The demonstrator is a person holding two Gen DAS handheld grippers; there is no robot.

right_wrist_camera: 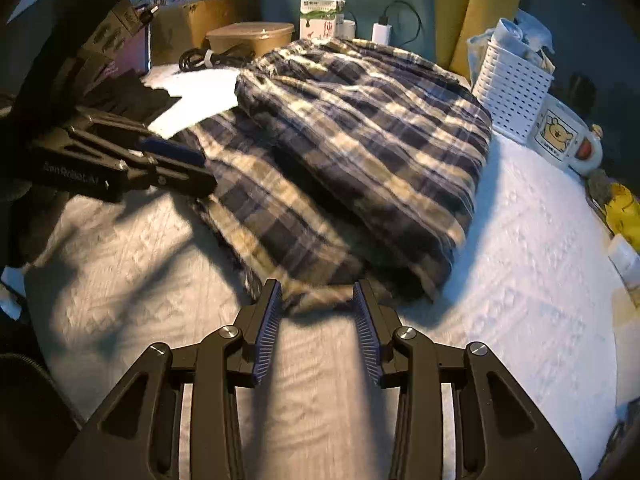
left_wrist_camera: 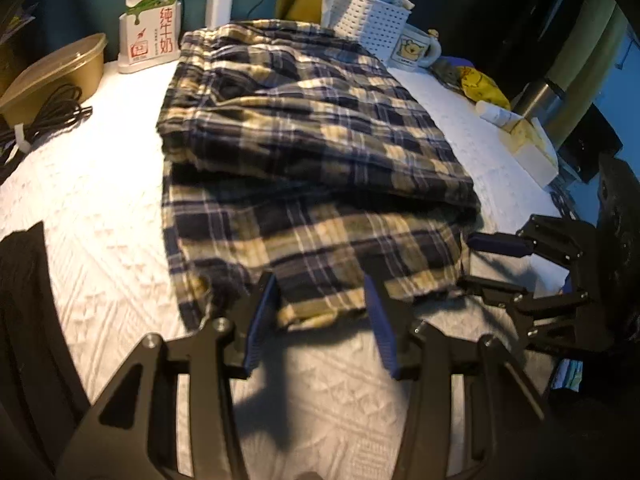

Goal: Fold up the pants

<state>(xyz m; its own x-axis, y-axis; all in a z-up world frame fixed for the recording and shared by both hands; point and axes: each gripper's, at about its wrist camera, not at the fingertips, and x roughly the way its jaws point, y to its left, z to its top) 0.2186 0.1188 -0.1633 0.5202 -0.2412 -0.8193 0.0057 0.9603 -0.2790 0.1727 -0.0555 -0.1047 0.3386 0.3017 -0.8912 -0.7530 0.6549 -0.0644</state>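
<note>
The plaid pants (left_wrist_camera: 304,152) lie folded over on a white textured table cover (left_wrist_camera: 100,200), with the top layer doubled back and a lower layer sticking out toward me. In the left wrist view my left gripper (left_wrist_camera: 320,292) is open, its blue pads (left_wrist_camera: 262,320) on either side of the near hem without pressing it. My right gripper (left_wrist_camera: 474,262) is open at the hem's right corner. In the right wrist view the right gripper (right_wrist_camera: 318,292) straddles a corner of the pants (right_wrist_camera: 360,140), open. The left gripper (right_wrist_camera: 200,168) reaches in from the left over the cloth edge.
Along the back stand a milk carton (left_wrist_camera: 150,20), a white charger (left_wrist_camera: 219,8), a white perforated basket (left_wrist_camera: 376,28) and a bear mug (left_wrist_camera: 416,50). A brown lidded bowl (left_wrist_camera: 60,72) and a coiled black cable (left_wrist_camera: 52,116) sit left. Yellow packets (left_wrist_camera: 484,88) lie right.
</note>
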